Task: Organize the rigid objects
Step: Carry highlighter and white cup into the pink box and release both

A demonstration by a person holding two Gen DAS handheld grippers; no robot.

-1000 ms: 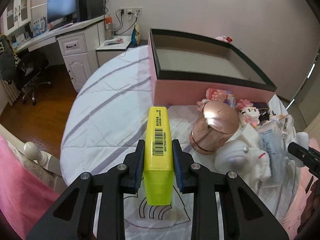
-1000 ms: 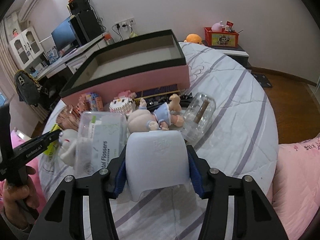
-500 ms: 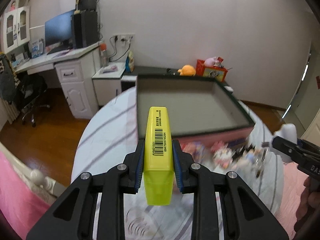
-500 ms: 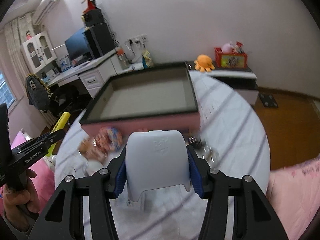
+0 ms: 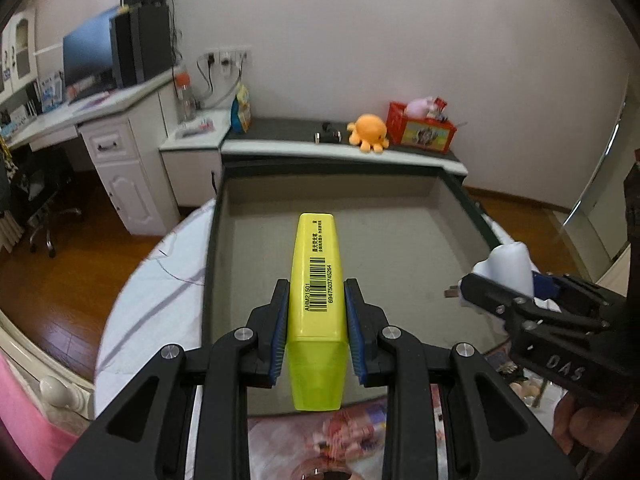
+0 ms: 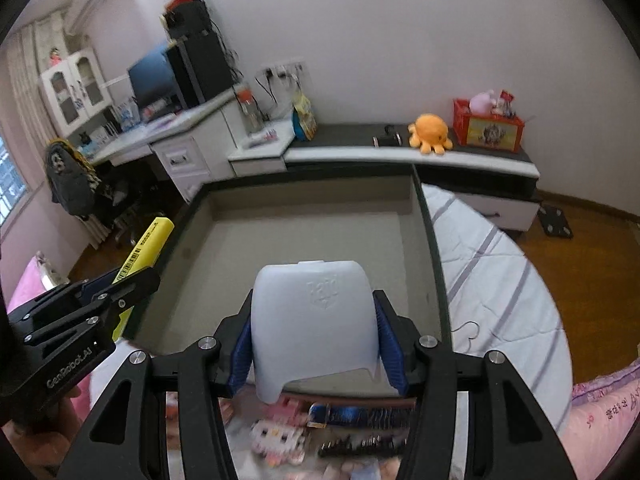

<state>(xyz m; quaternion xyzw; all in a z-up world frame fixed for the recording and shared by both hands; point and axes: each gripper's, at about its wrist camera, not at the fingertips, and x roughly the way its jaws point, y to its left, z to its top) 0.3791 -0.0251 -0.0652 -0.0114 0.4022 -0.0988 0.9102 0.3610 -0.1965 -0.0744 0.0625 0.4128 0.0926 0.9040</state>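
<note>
bed: white cover, grey stripes
on bed: open pink box, dark rim, empty inside
near edge: blurred small toys just before the box

You have the open box on the bed straight ahead, with a jumble of small toys before its near wall. Behind it runs a low cabinet; the desk stands to the left.
</note>
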